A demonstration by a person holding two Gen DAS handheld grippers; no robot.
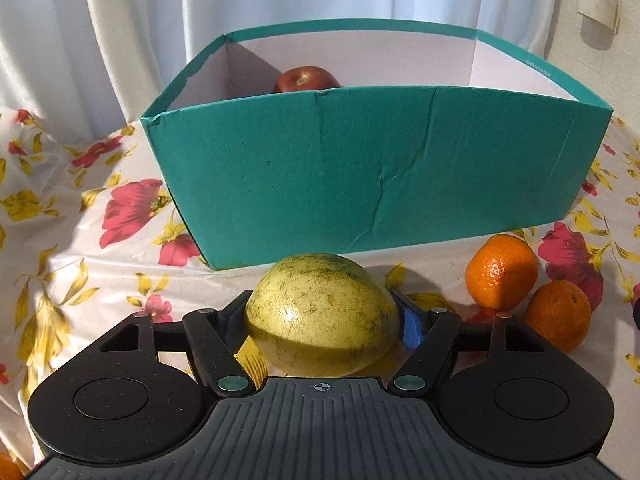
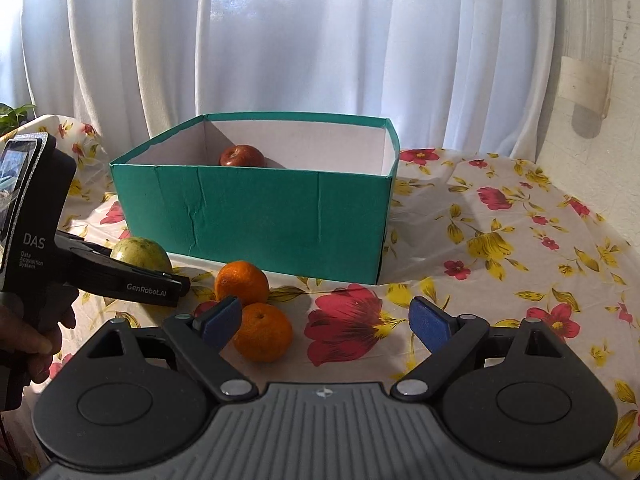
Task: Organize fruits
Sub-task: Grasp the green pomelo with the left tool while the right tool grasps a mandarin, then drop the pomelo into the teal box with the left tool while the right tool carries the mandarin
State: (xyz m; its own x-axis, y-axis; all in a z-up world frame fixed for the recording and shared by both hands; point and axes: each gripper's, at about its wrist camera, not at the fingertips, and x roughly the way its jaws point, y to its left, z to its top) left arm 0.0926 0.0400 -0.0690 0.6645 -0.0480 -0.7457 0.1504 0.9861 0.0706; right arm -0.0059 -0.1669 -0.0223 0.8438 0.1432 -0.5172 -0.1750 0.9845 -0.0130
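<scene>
A teal cardboard box stands on the flowered tablecloth with a red apple inside; the box and apple also show in the right wrist view. My left gripper is shut on a yellow-green fruit just in front of the box, low over the cloth; the fruit shows between its fingers in the right wrist view. Two oranges lie to its right. My right gripper is open and empty, its left finger just beside the nearer orange, with the other orange behind.
White curtains hang behind the table. The flowered cloth stretches to the right of the box. A person's hand holds the left gripper's handle at the left edge.
</scene>
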